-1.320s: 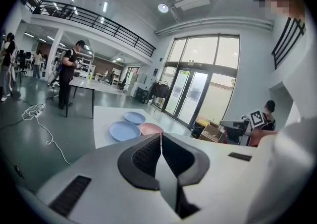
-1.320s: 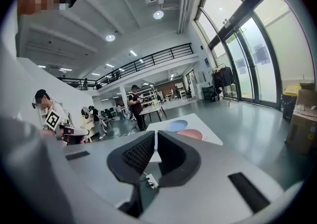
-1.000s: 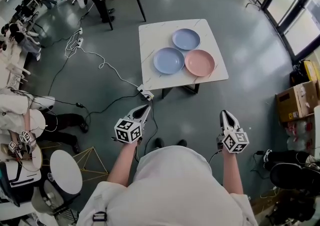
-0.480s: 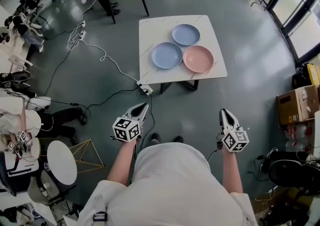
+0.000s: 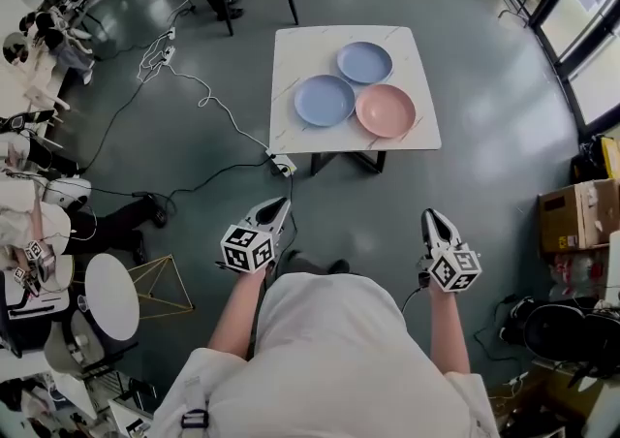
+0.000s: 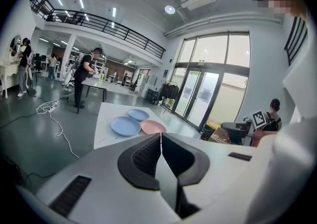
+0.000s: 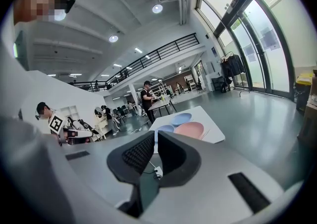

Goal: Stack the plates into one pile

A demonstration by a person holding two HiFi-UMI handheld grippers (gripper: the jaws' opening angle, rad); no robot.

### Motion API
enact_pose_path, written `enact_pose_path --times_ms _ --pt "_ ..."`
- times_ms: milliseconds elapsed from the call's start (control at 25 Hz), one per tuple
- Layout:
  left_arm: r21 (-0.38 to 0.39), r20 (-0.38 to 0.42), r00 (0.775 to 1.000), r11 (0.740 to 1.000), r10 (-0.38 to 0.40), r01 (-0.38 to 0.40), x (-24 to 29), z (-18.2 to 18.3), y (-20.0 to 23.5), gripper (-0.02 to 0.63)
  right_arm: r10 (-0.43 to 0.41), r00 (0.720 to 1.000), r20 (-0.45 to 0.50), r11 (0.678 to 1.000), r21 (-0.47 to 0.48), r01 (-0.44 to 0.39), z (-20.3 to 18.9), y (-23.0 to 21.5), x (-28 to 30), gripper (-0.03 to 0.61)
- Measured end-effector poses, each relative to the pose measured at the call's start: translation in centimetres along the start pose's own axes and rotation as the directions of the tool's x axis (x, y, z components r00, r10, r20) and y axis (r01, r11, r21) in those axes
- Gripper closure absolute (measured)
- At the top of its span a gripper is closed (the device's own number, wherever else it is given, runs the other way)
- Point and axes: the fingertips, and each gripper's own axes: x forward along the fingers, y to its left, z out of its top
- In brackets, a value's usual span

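Three plates [image 5: 325, 100] are lying unstacked on the table [image 5: 291, 131]; left tongs [image 5: 282, 203] and right tongs [image 5: 432, 216] are hanging closed and empty, well short of them.

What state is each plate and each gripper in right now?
Pink plate: flat on the table, unstacked.
Near blue plate: flat, unstacked.
Far blue plate: flat, unstacked.
Left gripper: shut, empty, away from the table.
Right gripper: shut, empty, away from the table.

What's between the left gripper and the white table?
A white power strip lies on the grey floor between the left gripper and the white table, seen in the head view.
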Motion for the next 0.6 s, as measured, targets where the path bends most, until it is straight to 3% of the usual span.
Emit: enact_pose_path --times_ms 600 --pt "0.017 -0.013 1.000 1.000 0.005 -0.005 1.9 0.6 1.0 0.595 0.019 1.000 -0.021 1.000 0.022 -0.019 -0.3 -0.7 2.7 0.541"
